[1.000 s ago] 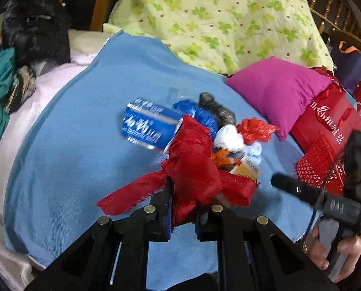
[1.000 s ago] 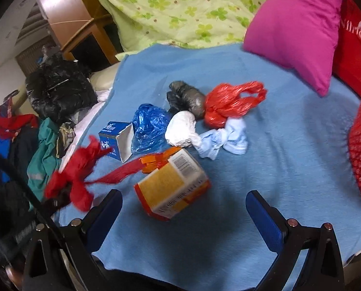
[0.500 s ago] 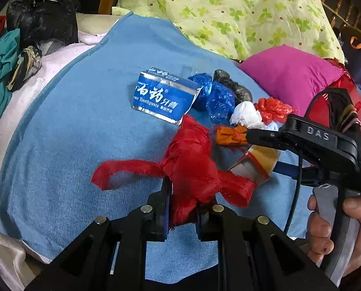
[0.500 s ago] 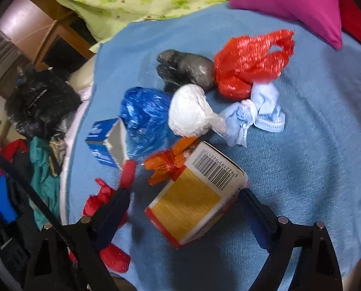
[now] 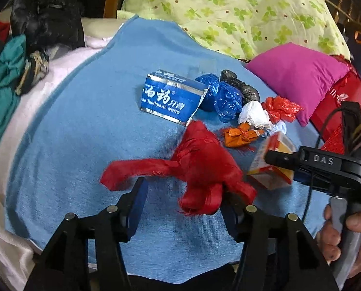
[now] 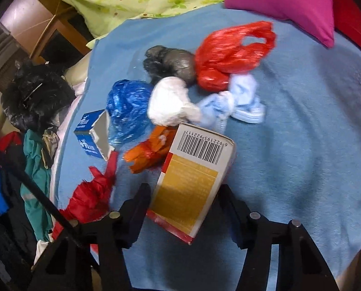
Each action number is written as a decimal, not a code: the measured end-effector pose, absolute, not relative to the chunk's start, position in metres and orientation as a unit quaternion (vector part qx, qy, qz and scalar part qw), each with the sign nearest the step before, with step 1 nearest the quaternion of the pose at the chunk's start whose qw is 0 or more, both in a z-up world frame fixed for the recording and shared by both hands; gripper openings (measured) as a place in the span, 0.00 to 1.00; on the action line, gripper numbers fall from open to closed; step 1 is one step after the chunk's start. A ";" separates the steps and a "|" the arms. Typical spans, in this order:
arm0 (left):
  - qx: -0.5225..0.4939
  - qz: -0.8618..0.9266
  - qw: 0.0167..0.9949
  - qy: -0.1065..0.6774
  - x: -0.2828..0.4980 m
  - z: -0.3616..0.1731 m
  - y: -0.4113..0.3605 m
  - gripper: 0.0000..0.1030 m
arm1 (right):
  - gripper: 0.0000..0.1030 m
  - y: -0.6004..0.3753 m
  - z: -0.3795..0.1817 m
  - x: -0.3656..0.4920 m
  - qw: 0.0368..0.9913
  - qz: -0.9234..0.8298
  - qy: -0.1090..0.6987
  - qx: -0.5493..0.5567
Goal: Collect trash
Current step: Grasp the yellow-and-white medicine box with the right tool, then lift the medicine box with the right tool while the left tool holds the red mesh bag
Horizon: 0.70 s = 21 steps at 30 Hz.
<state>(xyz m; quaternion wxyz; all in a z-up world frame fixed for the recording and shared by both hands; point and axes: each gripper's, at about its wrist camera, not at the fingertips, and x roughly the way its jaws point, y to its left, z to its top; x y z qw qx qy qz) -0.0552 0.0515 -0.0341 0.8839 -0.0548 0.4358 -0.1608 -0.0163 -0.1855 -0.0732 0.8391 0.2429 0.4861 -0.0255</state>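
Each view looked steeply down along its own black fingers, close over a blue knitted blanket (image 5: 66, 131). The left wrist camera faced towards a green clover-print quilt (image 5: 248, 12) at the far side. The right wrist camera sat closer to the litter, quilt upper left. Both took in the crumpled red mesh rag (image 5: 202, 167) (image 6: 90, 196), the yellow-and-white barcoded carton (image 5: 272, 167) (image 6: 192, 179), the blue toothpaste box (image 5: 170, 99) (image 6: 90, 135) and a magenta cushion (image 5: 299, 77) (image 6: 282, 2).

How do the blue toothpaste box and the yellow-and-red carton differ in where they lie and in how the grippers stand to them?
The blue toothpaste box lies at the far left of the pile, clear of both grippers; the yellow-and-red carton sits nearest, between the right gripper's jaws, which have just been closing. The box has an open torn end; the carton's barcoded end looks shut. Both are cardboard cartons on the blue blanket.
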 end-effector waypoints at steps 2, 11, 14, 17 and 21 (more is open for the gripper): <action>-0.043 -0.155 0.888 0.431 -0.057 -0.031 0.049 0.59 | 0.59 -0.192 -0.071 -0.023 0.841 -0.030 0.485 0.235; 0.020 -0.123 0.902 0.413 -0.063 -0.025 0.034 0.64 | 0.59 -0.215 -0.066 -0.044 0.845 -0.052 0.488 0.212; 0.036 -0.112 0.903 0.413 -0.063 -0.026 0.029 0.64 | 0.59 -0.215 -0.066 -0.047 0.847 -0.051 0.489 0.202; 0.048 -0.106 0.904 0.412 -0.064 -0.026 0.025 0.64 | 0.60 -0.212 -0.065 -0.046 0.849 -0.050 0.489 0.192; 0.062 -0.094 0.901 0.420 -0.061 -0.028 0.022 0.64 | 0.61 -0.212 -0.065 -0.043 0.848 -0.046 0.490 0.197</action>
